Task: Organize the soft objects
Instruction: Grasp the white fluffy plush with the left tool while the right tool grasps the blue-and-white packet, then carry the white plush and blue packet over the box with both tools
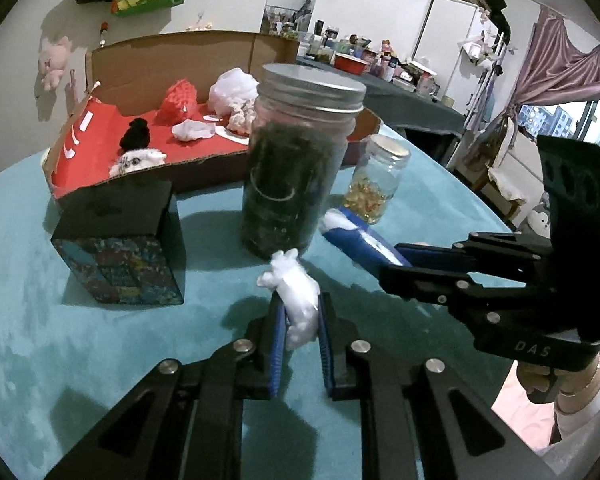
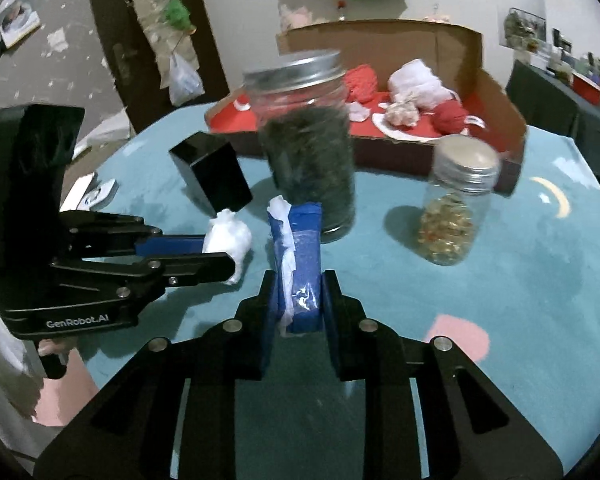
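Both jaws are clamped on cargo — left gripper (image 1: 302,320) pinches a white cotton wad (image 1: 298,300), right gripper (image 2: 300,304) grips a blue tissue pack (image 2: 300,256) with white tissue sticking out its top. Teal table (image 1: 100,340) carries the cardboard box (image 1: 172,60) at the back — red liner, red, white and black soft items inside. Big dark-filled jar (image 1: 296,152) stands centre, black box (image 1: 120,240) left of it, small jar (image 1: 376,180) right.
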Motion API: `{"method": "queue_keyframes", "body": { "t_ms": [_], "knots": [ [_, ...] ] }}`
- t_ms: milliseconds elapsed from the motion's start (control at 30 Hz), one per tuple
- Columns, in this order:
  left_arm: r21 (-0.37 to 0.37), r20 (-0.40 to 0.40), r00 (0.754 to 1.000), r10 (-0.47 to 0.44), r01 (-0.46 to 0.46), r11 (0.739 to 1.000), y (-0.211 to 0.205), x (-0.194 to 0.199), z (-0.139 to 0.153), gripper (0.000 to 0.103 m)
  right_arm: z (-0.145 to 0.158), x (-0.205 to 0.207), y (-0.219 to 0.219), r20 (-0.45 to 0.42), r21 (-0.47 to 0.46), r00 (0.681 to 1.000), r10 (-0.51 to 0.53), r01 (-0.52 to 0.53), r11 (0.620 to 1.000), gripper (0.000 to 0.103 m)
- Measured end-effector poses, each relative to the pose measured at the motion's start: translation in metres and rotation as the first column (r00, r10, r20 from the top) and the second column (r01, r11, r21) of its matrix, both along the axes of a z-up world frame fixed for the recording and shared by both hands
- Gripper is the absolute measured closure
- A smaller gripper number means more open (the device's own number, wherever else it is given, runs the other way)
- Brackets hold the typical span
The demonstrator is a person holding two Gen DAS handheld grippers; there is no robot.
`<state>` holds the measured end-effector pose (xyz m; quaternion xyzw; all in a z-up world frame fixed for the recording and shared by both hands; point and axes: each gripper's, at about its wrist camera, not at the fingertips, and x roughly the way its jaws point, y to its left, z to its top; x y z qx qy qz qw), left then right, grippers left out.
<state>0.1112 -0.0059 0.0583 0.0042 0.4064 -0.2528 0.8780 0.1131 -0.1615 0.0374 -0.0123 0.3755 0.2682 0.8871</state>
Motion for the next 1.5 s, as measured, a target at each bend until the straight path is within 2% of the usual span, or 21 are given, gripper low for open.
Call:
{"method": "queue_keyframes", "body": {
  "t_ms": [367, 767, 1133, 1333, 1500],
  "knots": [
    [0.003, -0.025, 0.999, 0.034, -0.034, 0.999, 0.014, -0.001, -0.003, 0.087, 0.000, -0.003, -0.011, -0.005, -0.015, 0.999, -0.033, 0.033, 0.999, 0.083],
    [0.013, -0.047, 0.984, 0.172, -0.171, 0.985, 0.074, -0.009, -0.002, 0.087, -0.004, -0.002, -0.046, -0.038, -0.025, 0.993, -0.113, 0.113, 0.993, 0.083],
    [0.052, -0.059, 0.960, 0.272, -0.269, 0.962, 0.123, 0.008, -0.009, 0.087, -0.009, 0.008, -0.075, -0.050, -0.069, 0.986, -0.161, 0.157, 0.985, 0.083],
    [0.086, -0.035, 0.966, 0.256, -0.252, 0.964, 0.135, 0.025, -0.010, 0.087, -0.012, 0.013, -0.088, -0.053, -0.093, 0.981, -0.187, 0.181, 0.979, 0.083],
    [0.106, 0.004, 0.979, 0.206, -0.205, 0.973, 0.138, 0.042, -0.004, 0.087, -0.007, 0.024, -0.100, -0.029, -0.106, 0.981, -0.192, 0.188, 0.976, 0.083]
  ]
}}
